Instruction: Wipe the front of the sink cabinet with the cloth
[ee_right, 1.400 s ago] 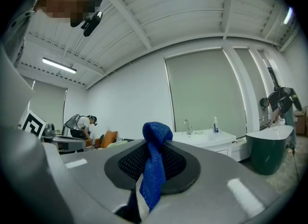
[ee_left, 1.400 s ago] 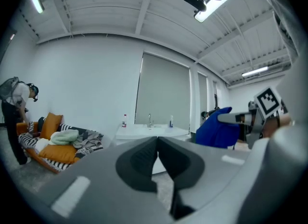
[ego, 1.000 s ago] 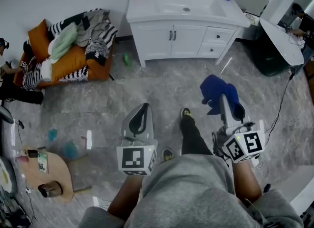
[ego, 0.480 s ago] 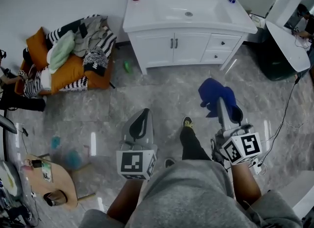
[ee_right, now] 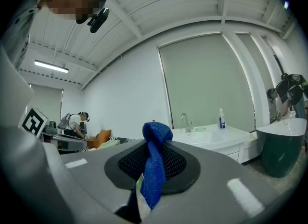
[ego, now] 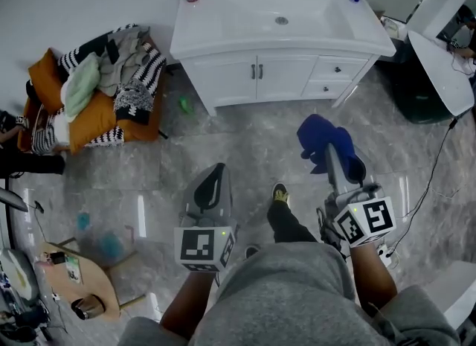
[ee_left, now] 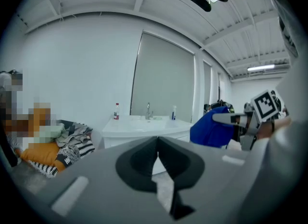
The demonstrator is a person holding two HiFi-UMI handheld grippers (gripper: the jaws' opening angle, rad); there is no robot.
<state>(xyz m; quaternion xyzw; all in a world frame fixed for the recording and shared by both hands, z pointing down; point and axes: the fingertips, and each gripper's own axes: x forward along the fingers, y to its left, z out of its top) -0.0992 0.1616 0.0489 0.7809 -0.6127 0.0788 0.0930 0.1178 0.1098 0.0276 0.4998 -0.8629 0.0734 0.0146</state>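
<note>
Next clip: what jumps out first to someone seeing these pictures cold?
The blue cloth stands out first, pinched in the right hand-held gripper at centre right of the head view. Ahead of it, against the wall, stands the white sink cabinet, well apart from the cloth. The left hand-held gripper, lower centre, is shut with nothing in it.

floor: grey marble | on it: sink cabinet, orange sofa, small round table
</note>
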